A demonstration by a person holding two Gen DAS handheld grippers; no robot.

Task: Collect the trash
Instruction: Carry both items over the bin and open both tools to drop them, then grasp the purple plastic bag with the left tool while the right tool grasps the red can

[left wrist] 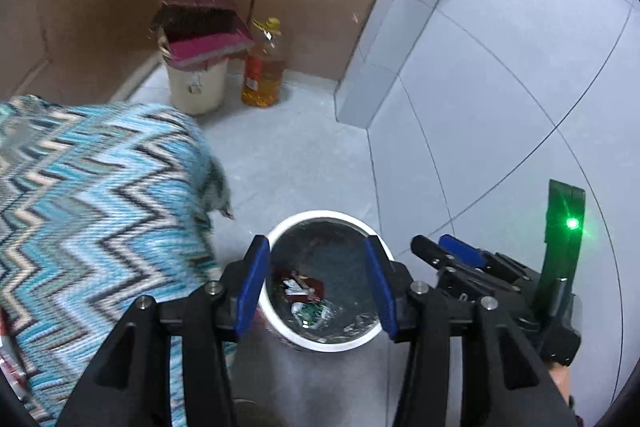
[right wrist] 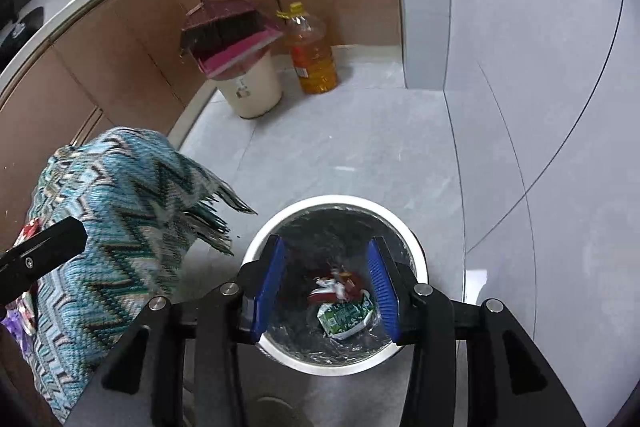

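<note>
A white round trash bin with a dark liner stands on the floor below both grippers; it also shows in the right wrist view. Inside lie a red-and-white wrapper and a green-and-white wrapper, seen too in the right wrist view as the red one and the green one. My left gripper is open and empty above the bin. My right gripper is open and empty above the bin; it also shows at the right of the left wrist view.
A table with a blue zigzag cloth stands left of the bin. A beige bin with a maroon broom and dustpan and a bottle of oil stand by brown cabinets. A grey tiled wall is on the right.
</note>
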